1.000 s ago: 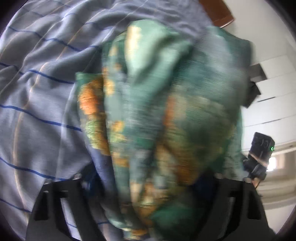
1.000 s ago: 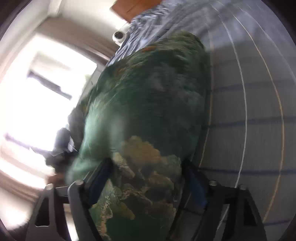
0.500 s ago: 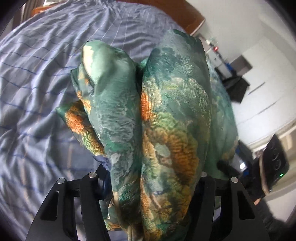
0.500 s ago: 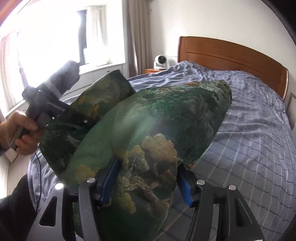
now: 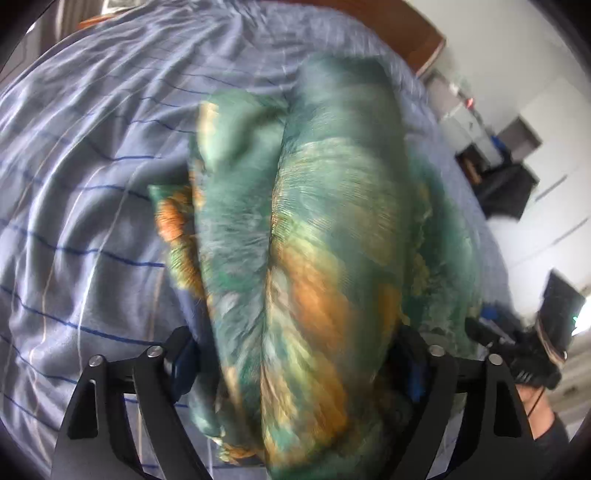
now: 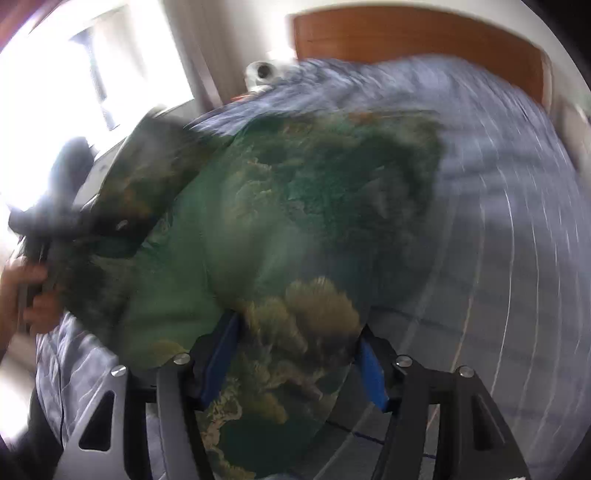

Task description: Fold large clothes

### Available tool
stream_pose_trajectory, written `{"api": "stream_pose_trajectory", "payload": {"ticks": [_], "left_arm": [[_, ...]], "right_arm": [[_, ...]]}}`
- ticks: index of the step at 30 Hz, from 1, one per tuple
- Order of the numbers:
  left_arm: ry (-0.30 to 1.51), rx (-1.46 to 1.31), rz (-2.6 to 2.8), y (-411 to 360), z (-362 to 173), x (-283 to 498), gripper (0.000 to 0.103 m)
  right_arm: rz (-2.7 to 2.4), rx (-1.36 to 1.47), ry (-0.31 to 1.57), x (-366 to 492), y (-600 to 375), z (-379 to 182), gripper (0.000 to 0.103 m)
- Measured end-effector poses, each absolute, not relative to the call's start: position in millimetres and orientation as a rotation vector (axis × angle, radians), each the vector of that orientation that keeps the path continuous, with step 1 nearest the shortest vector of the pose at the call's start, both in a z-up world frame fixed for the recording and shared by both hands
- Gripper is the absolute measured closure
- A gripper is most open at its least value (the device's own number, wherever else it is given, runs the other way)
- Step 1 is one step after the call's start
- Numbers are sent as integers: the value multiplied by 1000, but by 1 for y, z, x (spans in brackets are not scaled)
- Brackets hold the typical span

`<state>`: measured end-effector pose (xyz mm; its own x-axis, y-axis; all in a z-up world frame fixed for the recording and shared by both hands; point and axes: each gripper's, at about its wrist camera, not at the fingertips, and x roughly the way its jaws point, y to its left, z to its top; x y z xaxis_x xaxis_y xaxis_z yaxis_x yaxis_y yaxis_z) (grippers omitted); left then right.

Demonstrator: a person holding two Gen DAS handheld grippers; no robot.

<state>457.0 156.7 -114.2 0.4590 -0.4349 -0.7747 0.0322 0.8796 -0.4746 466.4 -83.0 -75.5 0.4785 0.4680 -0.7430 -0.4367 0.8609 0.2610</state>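
Observation:
A large green garment with orange and yellow print [image 5: 314,240] hangs bunched between both grippers above the bed. My left gripper [image 5: 299,365] is shut on a thick fold of it; the cloth hides the fingertips. My right gripper [image 6: 295,354] is shut on another part of the same garment [image 6: 280,229], which fills the middle of the right wrist view. The right gripper shows at the far right of the left wrist view [image 5: 532,354]. The left gripper shows at the left of the right wrist view [image 6: 55,221], with cloth draped over it. Both views are motion-blurred.
A bed with a blue striped cover [image 5: 92,166] lies under the garment and has a wooden headboard [image 6: 406,33]. A small white camera [image 6: 262,74] stands beside the bed. A bright window [image 6: 55,92] is at the left; white cupboards [image 5: 554,177] are at the right.
Both grippers have swung with the garment still held. The cloth has shifted and spread a little over the bed; the left gripper has come nearer in the right wrist view.

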Motion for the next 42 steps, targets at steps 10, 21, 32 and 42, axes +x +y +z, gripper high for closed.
{"api": "stream_pose_trajectory", "payload": {"ticks": [10,21,32,42], "left_arm": [[636,108,71,121,4,335,0],[645,12,124,68,32,247,0],[652,58,142,43,42,197,0],[640,35,131,42,49,189,0]], "right_arm": [[387,111,758,392,-130,-18,18],[227,-125,589,259,-84,67,18],[154,-142,672,212,-78,70,18],[153,-139,673,201,-76,76,18]]}}
